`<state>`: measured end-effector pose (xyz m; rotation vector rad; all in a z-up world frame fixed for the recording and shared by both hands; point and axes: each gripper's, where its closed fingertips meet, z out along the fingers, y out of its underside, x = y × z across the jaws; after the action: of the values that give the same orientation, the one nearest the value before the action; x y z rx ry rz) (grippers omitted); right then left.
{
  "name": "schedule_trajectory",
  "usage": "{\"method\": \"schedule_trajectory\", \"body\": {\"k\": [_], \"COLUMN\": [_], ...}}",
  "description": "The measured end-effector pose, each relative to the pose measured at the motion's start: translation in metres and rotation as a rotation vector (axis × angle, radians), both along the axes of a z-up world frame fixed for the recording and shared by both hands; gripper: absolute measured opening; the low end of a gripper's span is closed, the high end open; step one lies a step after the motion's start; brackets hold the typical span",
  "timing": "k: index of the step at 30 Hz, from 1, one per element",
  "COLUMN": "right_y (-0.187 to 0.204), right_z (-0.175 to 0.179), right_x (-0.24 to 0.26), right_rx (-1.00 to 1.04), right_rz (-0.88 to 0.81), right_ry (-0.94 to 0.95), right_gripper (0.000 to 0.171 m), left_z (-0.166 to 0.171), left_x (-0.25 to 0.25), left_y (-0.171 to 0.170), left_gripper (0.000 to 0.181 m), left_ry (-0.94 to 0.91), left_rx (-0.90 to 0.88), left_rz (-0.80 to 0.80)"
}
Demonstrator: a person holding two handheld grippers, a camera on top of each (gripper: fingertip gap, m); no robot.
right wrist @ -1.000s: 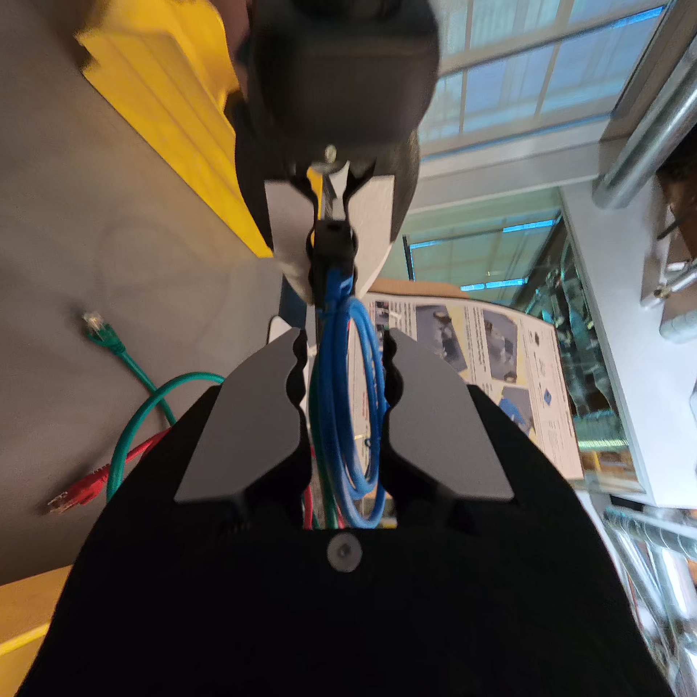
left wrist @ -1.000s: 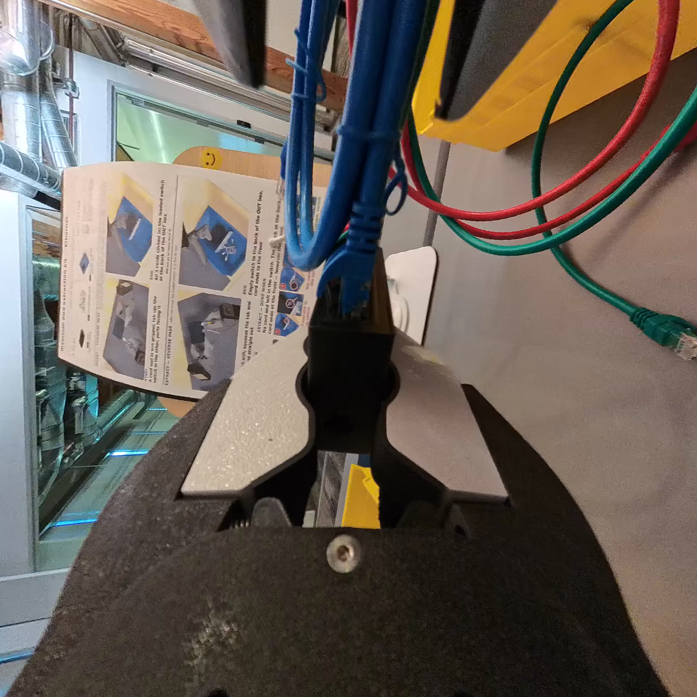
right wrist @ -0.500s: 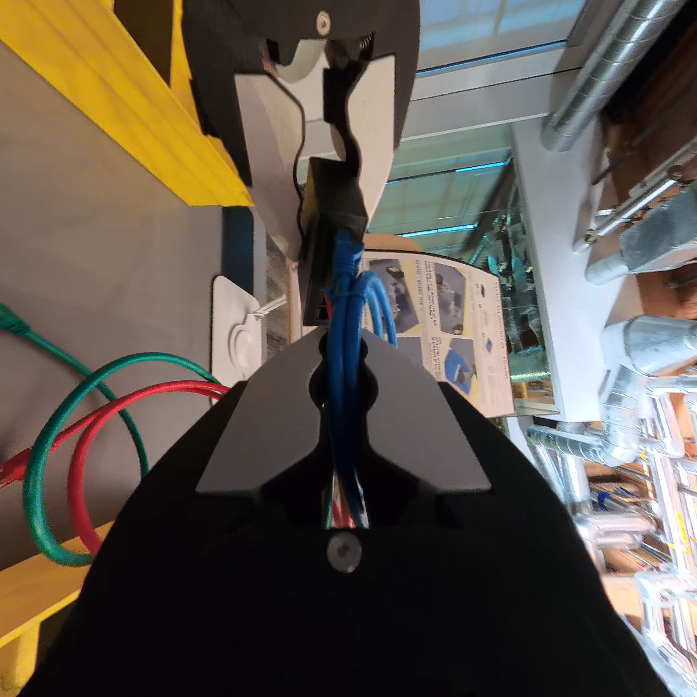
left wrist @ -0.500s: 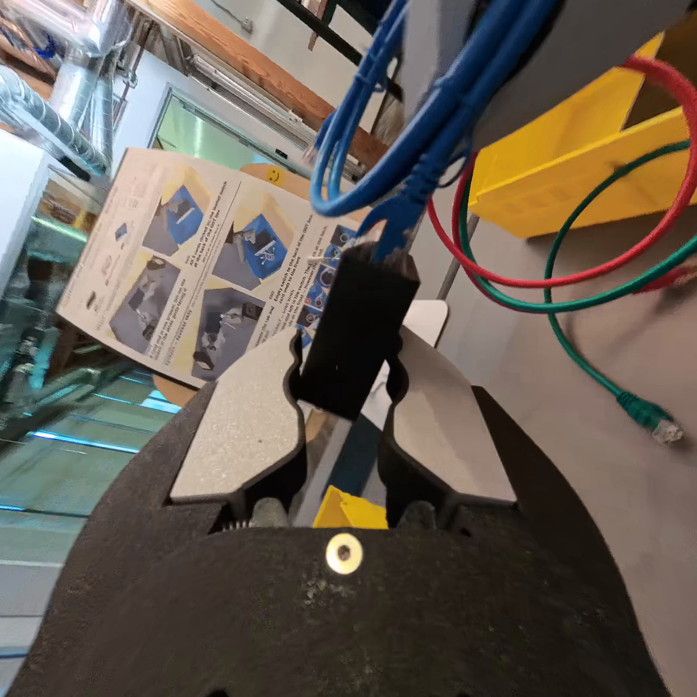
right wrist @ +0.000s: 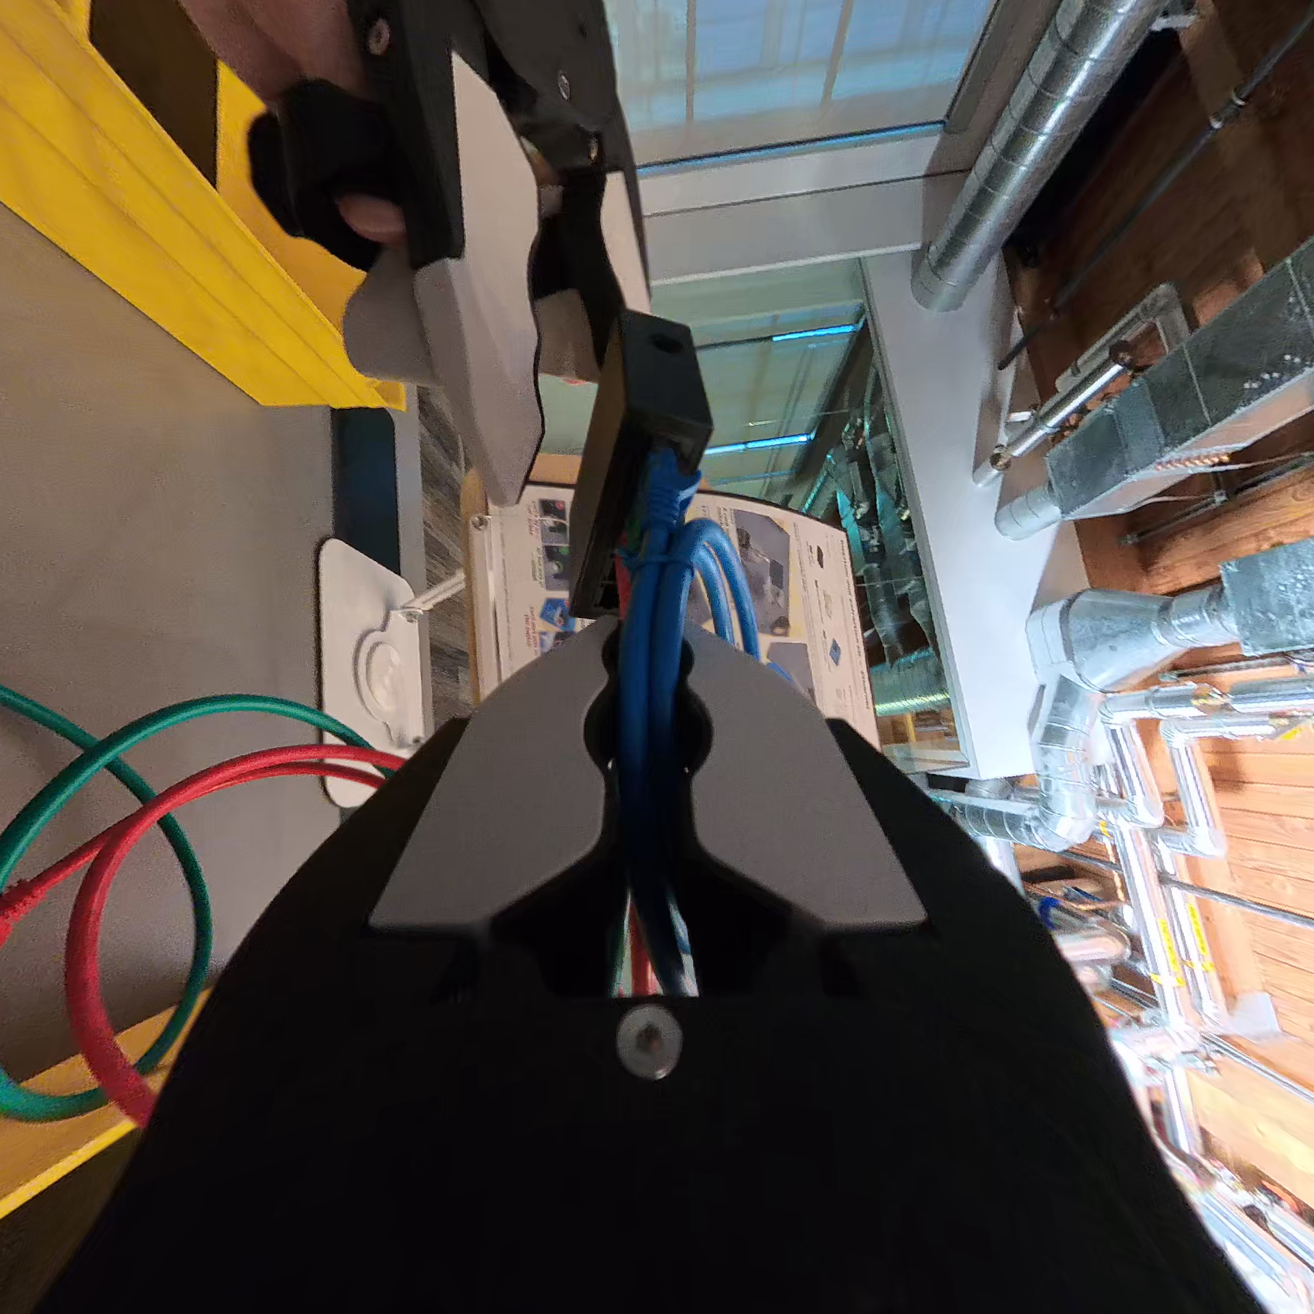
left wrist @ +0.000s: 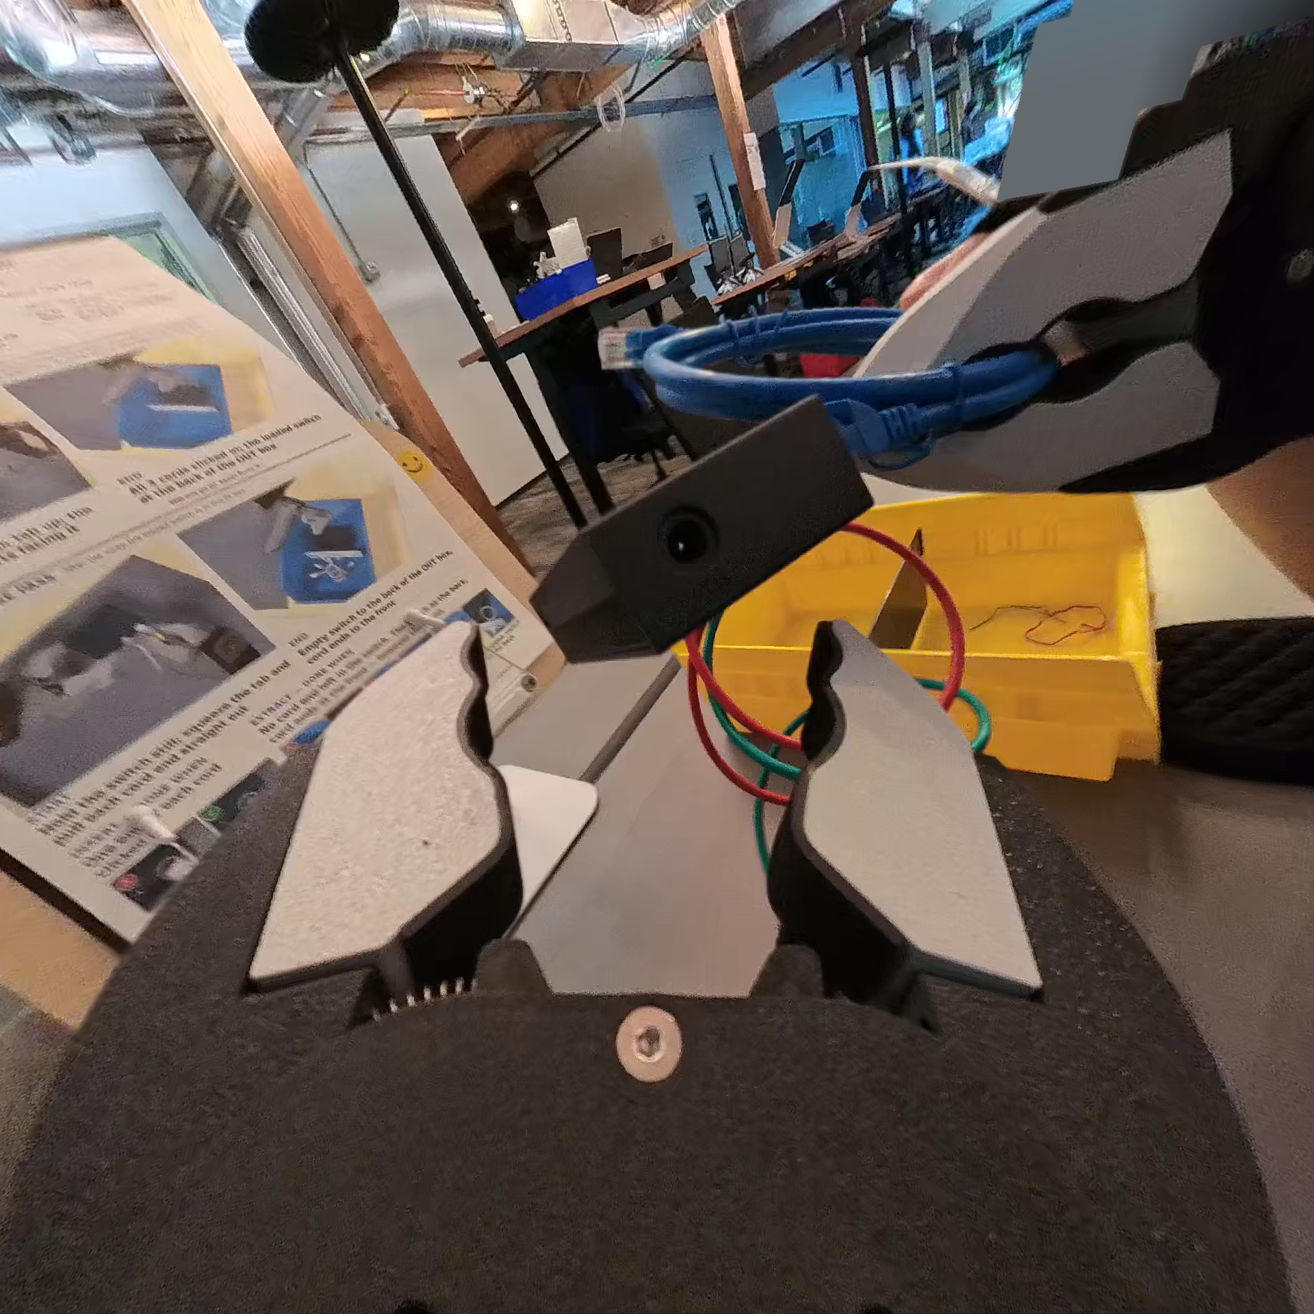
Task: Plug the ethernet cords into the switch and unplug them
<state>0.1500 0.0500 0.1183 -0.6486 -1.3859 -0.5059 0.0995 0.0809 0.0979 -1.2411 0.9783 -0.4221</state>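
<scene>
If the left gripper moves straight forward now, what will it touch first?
Probably the black switch, which hangs from the blue cord just ahead of the open left gripper. Depth is unclear; it might pass just under.

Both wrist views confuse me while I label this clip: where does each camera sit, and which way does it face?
Left wrist view: on the open left claw, facing the hanging black box-shaped switch, yellow plastic bin and workshop; a forearm shows at right.
Right wrist view: on the right claw, shut on the coiled blue ethernet cord, rolled sideways.
Shared: switch, blue cord, each other's claw.

The switch (left wrist: pixel 700 551) hangs just ahead of the left gripper (left wrist: pixel 650 686), blocking its open jaws.
</scene>
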Motion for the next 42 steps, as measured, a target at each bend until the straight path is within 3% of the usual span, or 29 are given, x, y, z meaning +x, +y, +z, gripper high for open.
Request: {"method": "schedule_trajectory", "body": {"k": [7, 12, 16, 24, 32, 35, 42], "right_y": [-0.012, -0.022, -0.036, -0.043, -0.039, -0.03, -0.022], "right_z": [-0.005, -0.012, -0.012, -0.011, -0.016, -0.019, -0.034], "right_x": [-0.003, -0.004, -0.007, 0.0, 0.005, 0.008, 0.006], "right_rx": [0.01, -0.004, -0.027, -0.025, -0.014, -0.006, -0.016], "right_rz": [0.043, 0.111, 0.193, 0.177, 0.109, 0.054, -0.017], "right_ry": [-0.065, -0.116, -0.108, -0.158, -0.214, -0.235, -0.322], "right_gripper": [0.011, 0.011, 0.011, 0.012, 0.012, 0.012, 0.012], "left_z": [0.006, -0.004, -0.009, -0.009, -0.02, -0.021, -0.037], "left_x": [-0.007, -0.006, 0.003, 0.01, 0.001, -0.002, 0.007], "left_y": [-0.019, -0.028, -0.036, -0.047, -0.043, -0.037, -0.02], "left_gripper": [0.062, 0.052, 0.038, 0.034, 0.03, 0.038, 0.032], "left_ry": [0.171, 0.302, 0.273, 0.311, 0.454, 0.466, 0.576], "left_rx": [0.235, 0.265, 0.339, 0.477, 0.367, 0.309, 0.399], "left_rz": [0.044, 0.037, -0.065, -0.093, -0.012, 0.035, 0.109]}}
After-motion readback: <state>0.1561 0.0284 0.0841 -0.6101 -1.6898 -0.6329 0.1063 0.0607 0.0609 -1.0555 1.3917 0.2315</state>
